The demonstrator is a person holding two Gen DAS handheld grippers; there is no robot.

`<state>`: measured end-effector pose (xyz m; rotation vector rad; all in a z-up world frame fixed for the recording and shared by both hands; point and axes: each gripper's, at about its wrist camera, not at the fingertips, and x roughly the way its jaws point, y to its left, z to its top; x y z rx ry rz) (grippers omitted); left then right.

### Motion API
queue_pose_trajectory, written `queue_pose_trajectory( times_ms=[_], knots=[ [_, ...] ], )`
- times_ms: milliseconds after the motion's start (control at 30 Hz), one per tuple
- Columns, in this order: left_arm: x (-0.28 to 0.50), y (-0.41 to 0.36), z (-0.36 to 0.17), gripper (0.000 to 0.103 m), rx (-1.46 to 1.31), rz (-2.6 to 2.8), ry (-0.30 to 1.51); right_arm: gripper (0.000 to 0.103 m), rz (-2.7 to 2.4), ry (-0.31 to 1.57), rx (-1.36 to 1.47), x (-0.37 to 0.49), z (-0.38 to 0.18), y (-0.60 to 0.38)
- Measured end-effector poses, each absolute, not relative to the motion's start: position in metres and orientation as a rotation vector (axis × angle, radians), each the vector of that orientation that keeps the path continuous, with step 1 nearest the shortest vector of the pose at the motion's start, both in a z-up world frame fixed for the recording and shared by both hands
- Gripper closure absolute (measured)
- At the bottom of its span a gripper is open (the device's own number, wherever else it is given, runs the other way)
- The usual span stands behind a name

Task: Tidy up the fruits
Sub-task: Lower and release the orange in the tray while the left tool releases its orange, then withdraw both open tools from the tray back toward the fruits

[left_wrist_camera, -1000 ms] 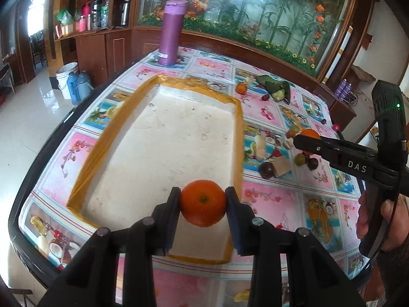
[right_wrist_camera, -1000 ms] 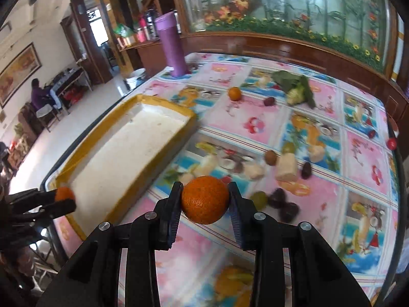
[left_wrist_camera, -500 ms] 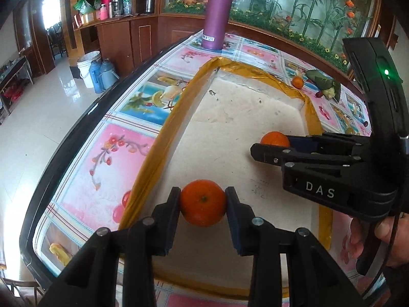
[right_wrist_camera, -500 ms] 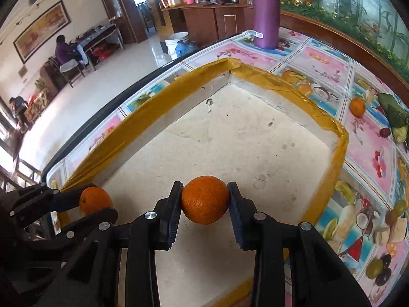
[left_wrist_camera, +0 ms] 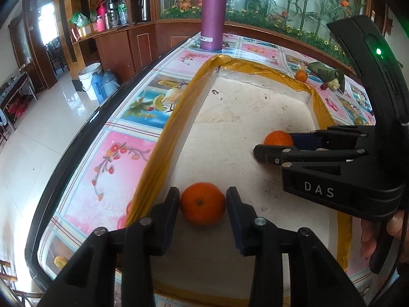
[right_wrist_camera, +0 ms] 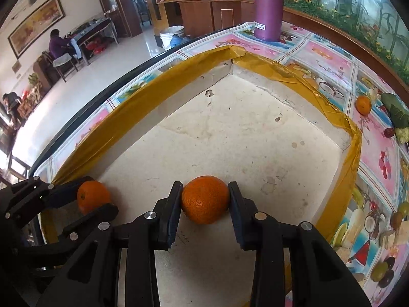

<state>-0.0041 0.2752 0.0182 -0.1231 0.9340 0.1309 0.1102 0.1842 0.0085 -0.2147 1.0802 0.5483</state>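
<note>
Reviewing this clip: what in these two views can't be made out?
- Left wrist view: lower part of the far orange, hidden behind the right claw.
- Right wrist view: the top of the purple bottle, cut off by the upper edge.
- Right wrist view: the fruit pile at the right rim, too small and warped to name.

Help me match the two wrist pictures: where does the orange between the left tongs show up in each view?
Left wrist view: the orange sits low centre, between the left tongs, resting on the tray floor.
Right wrist view: the same orange is at the lower left, by the tray's yellow-taped wall.
Shared landmark: the purple bottle standing beyond the tray's far corner.
</note>
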Motion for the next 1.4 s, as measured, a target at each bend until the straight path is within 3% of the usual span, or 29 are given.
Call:
queue_pose_trajectory(
  times_ms=[67,467,733,867,1100,1200,1400],
  knots=[
    [-0.008,0.275,0.021,0.051,-0.123,0.149,0.923,0.068,0.542,1.083,-0.215,0.109,0.009,0.183],
    [-0.042,0.271,0.046,0.039,-0.113,0.220,0.854,0.067,0.516,0.984,-0.195,0.069,0.051,0.152],
    [-0.053,0.245,0.061,0.029,-0.140,0.265,0.758,0.059,0.442,0.865,-0.199,0.010,0.078,0.108],
    [-0.051,0.219,0.066,0.023,-0.119,0.237,0.722,0.048,0.379,0.845,-0.152,-0.006,0.082,0.077],
    [-0.040,0.166,0.073,0.010,-0.057,0.148,0.717,0.045,0.265,0.815,-0.135,-0.023,0.094,0.027],
    [-0.040,0.145,0.074,0.008,-0.035,0.116,0.711,0.034,0.205,0.795,-0.122,-0.031,0.097,0.002],
    [-0.039,0.112,0.070,0.006,-0.012,0.061,0.745,0.032,0.127,0.802,-0.077,-0.037,0.095,-0.045]
  ],
)
